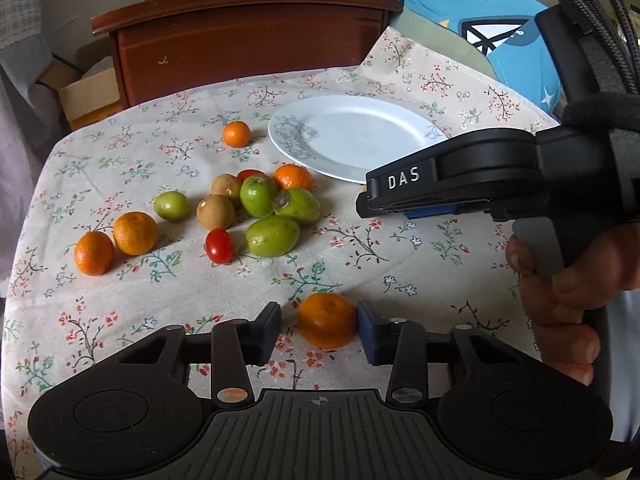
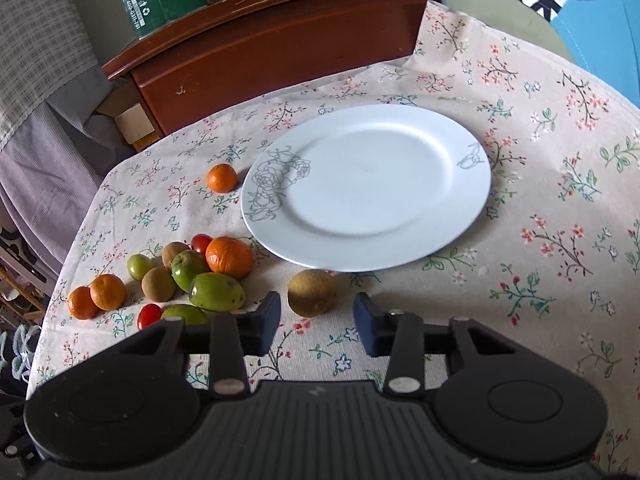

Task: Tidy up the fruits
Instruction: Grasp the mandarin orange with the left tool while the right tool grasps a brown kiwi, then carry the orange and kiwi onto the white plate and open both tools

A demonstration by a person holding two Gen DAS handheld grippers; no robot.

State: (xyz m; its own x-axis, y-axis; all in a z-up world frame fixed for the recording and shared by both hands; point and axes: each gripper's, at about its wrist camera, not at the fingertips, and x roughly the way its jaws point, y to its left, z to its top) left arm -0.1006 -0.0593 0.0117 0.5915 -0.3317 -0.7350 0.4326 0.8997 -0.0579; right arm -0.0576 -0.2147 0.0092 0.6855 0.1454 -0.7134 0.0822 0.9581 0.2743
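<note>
I see the table under its floral tablecloth [image 2: 540, 184], the largest thing in view, with a dark wooden cabinet [image 1: 248, 44] beyond its far edge. On the cloth toward the far edge lies the white plate [image 2: 400, 128], nothing on it. My right gripper [image 2: 316, 322] hovers low over the cloth near the plate's near rim, its jaws apart; a brown kiwi [image 2: 311, 293] sits on the cloth just ahead of the gap, nearer the left finger, touching neither as far as I can tell. My left gripper [image 1: 319, 330] has its jaws apart too, with a mandarin [image 1: 327, 320] resting between them near the table's near edge; the right finger [image 1: 370, 334] looks to be against it, the left stands off. The fruit pile [image 1: 260, 208] of green fruits, kiwis, mandarins and cherry tomatoes lies toward the left edge. A lone small mandarin [image 2: 222, 178] sits just beside the plate's left rim
</note>
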